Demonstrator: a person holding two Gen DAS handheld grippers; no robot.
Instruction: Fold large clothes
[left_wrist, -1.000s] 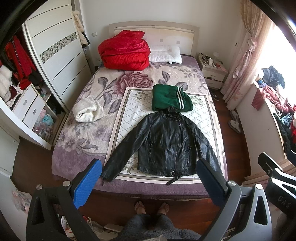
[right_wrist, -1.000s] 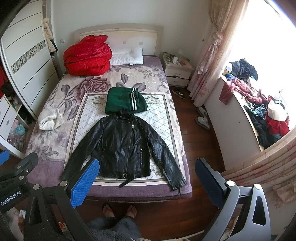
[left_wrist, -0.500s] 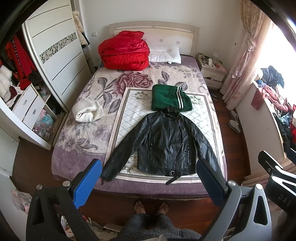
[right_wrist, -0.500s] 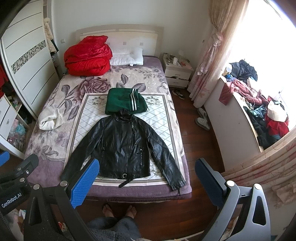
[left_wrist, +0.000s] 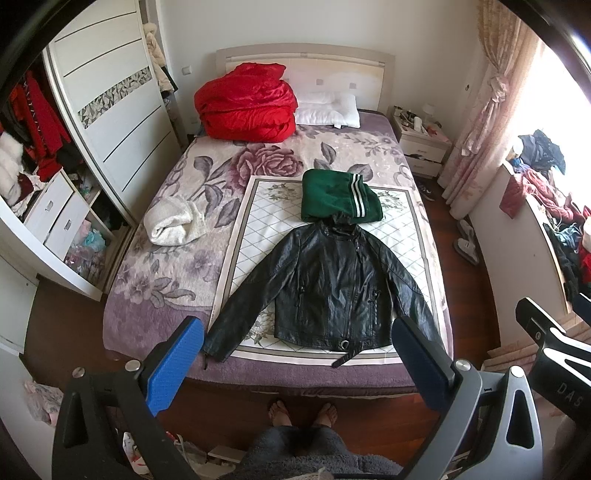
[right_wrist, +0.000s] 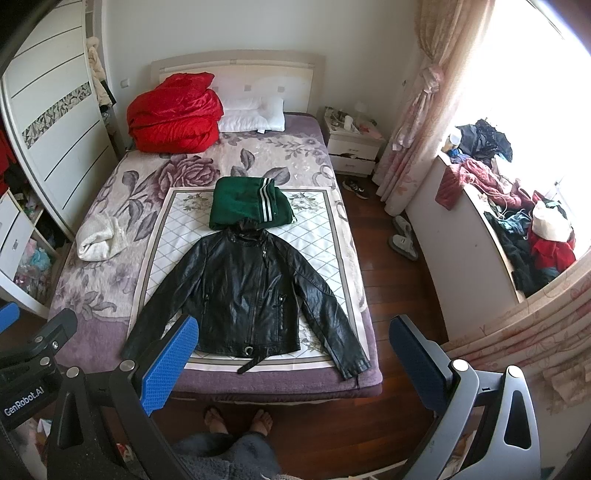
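Both the left tongs (left_wrist: 295, 362) and the right tongs (right_wrist: 293, 360) hang released, jaws spread wide and holding nothing, above the foot of the bed (left_wrist: 155, 332). Just ahead of and below them the black jacket (left_wrist: 328, 288) lies flat on its back, front up and zipped. Its hem is nearest the tongs, and its collar is farthest, touching the folded green garment (left_wrist: 338, 201) beyond. The body's long axis runs straight away from the tongs, and the sleeves splay outward and back toward them, one cuff (left_wrist: 216, 347) near the left tongs, the other cuff (right_wrist: 354, 365) near the right. To start well, I would take each cuff with the tongs on its own side, gripping the stiff edge squarely, and lay the sleeves across the chest before folding hem to collar.
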